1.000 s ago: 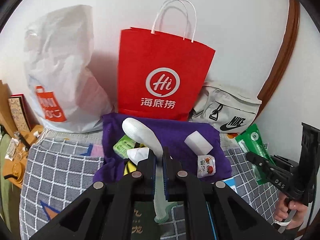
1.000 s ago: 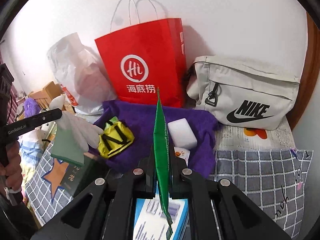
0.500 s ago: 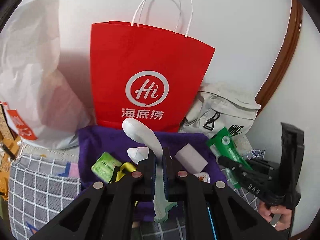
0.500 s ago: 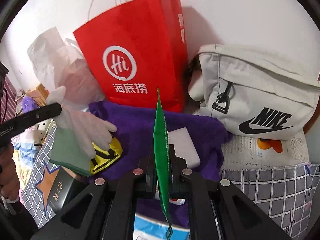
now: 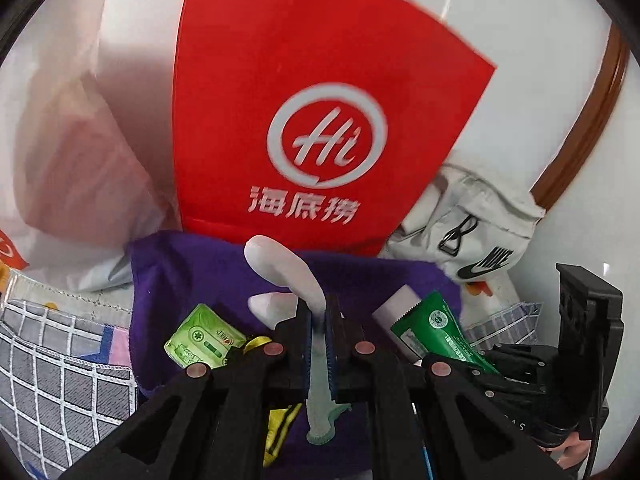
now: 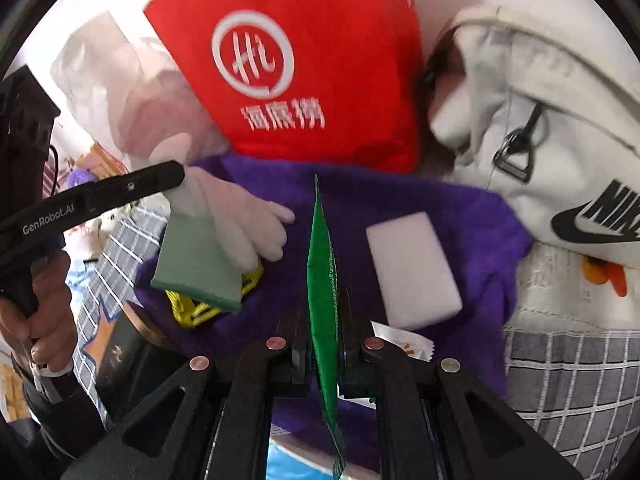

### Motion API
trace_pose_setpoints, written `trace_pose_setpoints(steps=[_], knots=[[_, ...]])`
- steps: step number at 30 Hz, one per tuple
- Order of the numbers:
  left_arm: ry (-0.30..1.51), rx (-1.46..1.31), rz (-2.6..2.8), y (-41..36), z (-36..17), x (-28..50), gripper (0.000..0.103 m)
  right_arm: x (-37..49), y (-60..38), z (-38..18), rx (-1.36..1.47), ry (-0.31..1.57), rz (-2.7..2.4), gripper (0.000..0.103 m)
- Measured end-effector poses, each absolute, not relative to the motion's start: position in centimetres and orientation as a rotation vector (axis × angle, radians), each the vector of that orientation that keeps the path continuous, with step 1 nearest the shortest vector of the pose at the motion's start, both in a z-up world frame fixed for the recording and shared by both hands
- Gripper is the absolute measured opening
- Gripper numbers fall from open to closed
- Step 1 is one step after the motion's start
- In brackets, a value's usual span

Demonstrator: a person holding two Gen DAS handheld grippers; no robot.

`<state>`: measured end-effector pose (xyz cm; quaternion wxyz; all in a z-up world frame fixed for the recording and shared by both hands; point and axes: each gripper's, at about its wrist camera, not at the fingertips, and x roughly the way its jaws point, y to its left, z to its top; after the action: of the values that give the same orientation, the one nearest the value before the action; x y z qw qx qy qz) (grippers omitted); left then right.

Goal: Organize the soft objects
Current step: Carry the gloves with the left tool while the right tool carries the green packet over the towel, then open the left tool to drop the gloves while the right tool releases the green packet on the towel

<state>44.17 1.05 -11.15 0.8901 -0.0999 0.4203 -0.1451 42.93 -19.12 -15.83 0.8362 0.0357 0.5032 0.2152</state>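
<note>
Your views are bright and evenly lit. The red bag (image 5: 320, 120) casts a soft shadow left onto the plastic bag (image 5: 80, 152). Its logo is smeared by motion blur. Fisheye bending curves the wall (image 5: 540, 60), and black vignette rings both frames.

Each fisheye view looks forward along its own gripper's fingers, low over the bedding and close to the wall, where the red paper bag (image 5: 320, 128) (image 6: 304, 60) fills most of the upper frame. The left wrist view faces it almost squarely; the right wrist view sits further right, nearer the grey Nike bag (image 6: 552, 160) (image 5: 476, 248). Both share the purple cloth (image 5: 200, 272) (image 6: 460, 216), white sponge (image 6: 412, 264) (image 5: 394, 306), and each other's gripper at the frame edge.
</note>
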Motion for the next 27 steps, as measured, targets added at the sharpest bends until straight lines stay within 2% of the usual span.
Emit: trace_pose_setpoints(steps=[6,10,20,23,25,26,27], knots=[[0.928,-0.209,-0.296,1.6,-12.9,45.6,0.007,44.0,-19.3,-18.6,0.096,1.152,0.431,0.009],[0.966,-0.208,-0.279,1.8,-13.9,46.1,0.007,44.2,-19.2,-18.8,0.083,1.161,0.426,0.012],[1.017,-0.185,-0.236,2.0,-14.8,46.6,0.008,44.2,-18.3,-19.0,0.042,1.155,0.427,0.012],[1.021,-0.175,-0.232,2.0,-14.7,46.5,0.011,43.9,-18.4,-18.9,0.032,1.153,0.419,0.013],[1.023,-0.170,-0.223,2.1,-14.5,46.5,0.018,43.8,-18.7,-18.5,0.034,1.141,0.414,0.014],[1.025,-0.169,-0.217,2.1,-14.5,46.5,0.019,43.8,-18.8,-18.2,0.034,1.134,0.412,0.015],[1.027,-0.165,-0.214,2.1,-14.5,46.5,0.020,43.6,-18.9,-17.9,0.029,1.122,0.415,0.023]])
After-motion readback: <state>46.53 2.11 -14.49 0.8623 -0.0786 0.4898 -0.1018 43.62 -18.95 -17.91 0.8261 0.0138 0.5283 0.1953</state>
